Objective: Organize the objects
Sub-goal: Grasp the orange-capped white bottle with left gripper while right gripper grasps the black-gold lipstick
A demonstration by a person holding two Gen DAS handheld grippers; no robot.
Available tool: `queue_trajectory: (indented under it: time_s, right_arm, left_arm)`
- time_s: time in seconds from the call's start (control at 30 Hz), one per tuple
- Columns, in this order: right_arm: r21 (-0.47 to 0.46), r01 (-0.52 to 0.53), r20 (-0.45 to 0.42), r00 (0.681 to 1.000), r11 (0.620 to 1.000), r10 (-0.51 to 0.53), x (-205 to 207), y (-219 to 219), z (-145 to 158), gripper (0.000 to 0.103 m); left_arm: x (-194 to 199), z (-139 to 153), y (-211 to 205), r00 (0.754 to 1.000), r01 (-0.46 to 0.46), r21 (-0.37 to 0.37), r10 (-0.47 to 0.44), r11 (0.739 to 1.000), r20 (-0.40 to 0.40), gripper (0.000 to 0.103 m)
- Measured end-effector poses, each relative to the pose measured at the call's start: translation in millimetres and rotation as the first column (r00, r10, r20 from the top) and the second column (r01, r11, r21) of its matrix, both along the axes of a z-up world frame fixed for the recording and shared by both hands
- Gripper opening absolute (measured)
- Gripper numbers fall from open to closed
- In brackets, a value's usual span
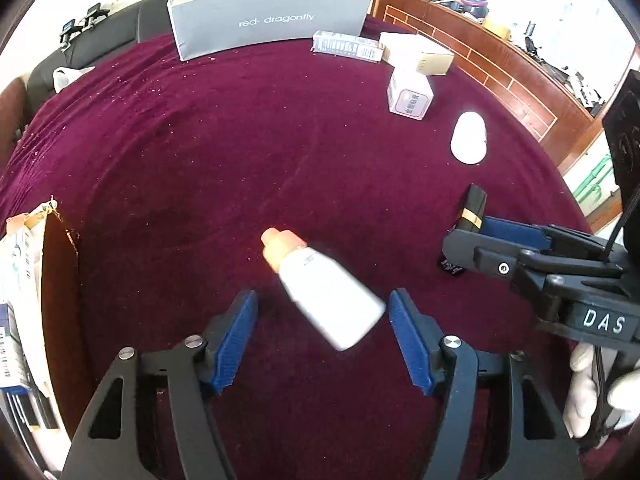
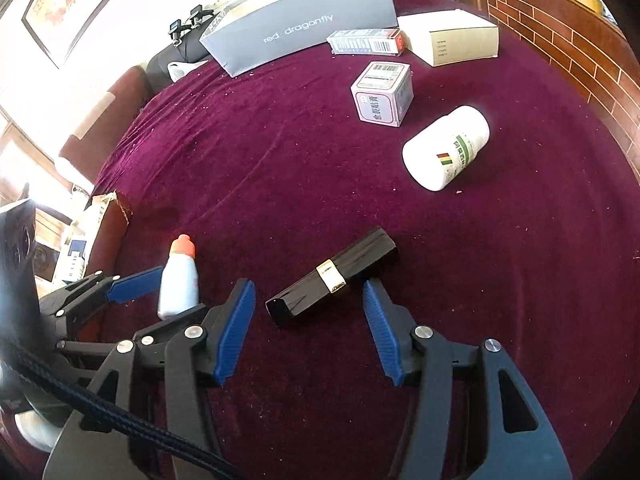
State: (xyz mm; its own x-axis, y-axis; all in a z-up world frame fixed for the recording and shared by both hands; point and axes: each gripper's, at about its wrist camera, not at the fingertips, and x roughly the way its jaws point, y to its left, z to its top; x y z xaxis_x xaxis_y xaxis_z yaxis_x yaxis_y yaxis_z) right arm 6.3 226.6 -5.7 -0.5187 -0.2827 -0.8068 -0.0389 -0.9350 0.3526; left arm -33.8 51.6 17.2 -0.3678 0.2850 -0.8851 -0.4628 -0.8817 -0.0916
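Observation:
A small white bottle with an orange cap (image 1: 324,288) lies on the purple cloth between the open jaws of my left gripper (image 1: 322,308), touching neither finger; it also shows in the right wrist view (image 2: 180,276). A black lipstick tube with a gold band (image 2: 332,278) lies on the cloth between the open jaws of my right gripper (image 2: 308,300); in the left wrist view the tube (image 1: 472,208) sits just beyond the right gripper (image 1: 480,240). A white pill jar (image 2: 446,148) lies on its side further back right.
A grey shoe box (image 2: 304,20) stands at the back. A long barcode box (image 2: 366,42), a beige box (image 2: 452,36) and a small pink-and-white carton (image 2: 382,94) stand near it. A torn cardboard box (image 1: 24,300) sits at the left edge. A wooden counter (image 1: 500,56) runs along the right.

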Motion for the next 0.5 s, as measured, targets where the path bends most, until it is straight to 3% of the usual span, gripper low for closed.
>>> queue_trajectory:
  time_s: [0.17,0.27,0.3,0.33,0.4,0.47,0.5]
  right_arm:
    - [0.023,0.054,-0.003,0.999,0.998,-0.054,0.4,2.7,7.5,0.055]
    - [0.009,0.111,-0.131,0.985,0.994,-0.109,17.0,11.7,35.3,0.055]
    - [0.022,0.122,-0.174,0.978,0.992,-0.116,23.4,11.5,44.8,0.060]
    - [0.039,0.139,-0.225,0.966,0.990,-0.126,31.3,10.8,55.3,0.081]
    - [0.027,0.173,-0.295,0.942,0.985,-0.158,43.2,12.1,65.9,0.103]
    - [-0.050,0.180,-0.286,0.940,0.982,-0.187,45.2,22.8,61.2,0.103]
    - [-0.068,0.163,-0.221,0.960,0.984,-0.174,38.3,25.6,55.3,0.103]
  left_arm:
    - [-8.2,-1.8,1.0,0.997,-0.077,0.013,0.077,0.997,-0.012,0.061]
    - [-14.9,-3.5,5.1,0.993,-0.113,0.016,0.114,0.993,-0.021,0.062]
    - [-15.6,-3.8,6.2,0.993,-0.117,0.014,0.117,0.993,-0.027,0.062]
    - [-16.2,-4.0,7.7,0.992,-0.117,0.009,0.118,0.993,-0.035,0.062]
    - [-14.7,-4.6,9.5,0.993,-0.104,-0.005,0.104,0.995,-0.053,0.062]
    - [-11.1,-4.4,9.0,0.993,-0.093,-0.033,0.090,0.995,-0.074,0.051]
    - [-8.6,-3.1,6.4,0.993,-0.091,-0.048,0.086,0.995,-0.084,0.037]
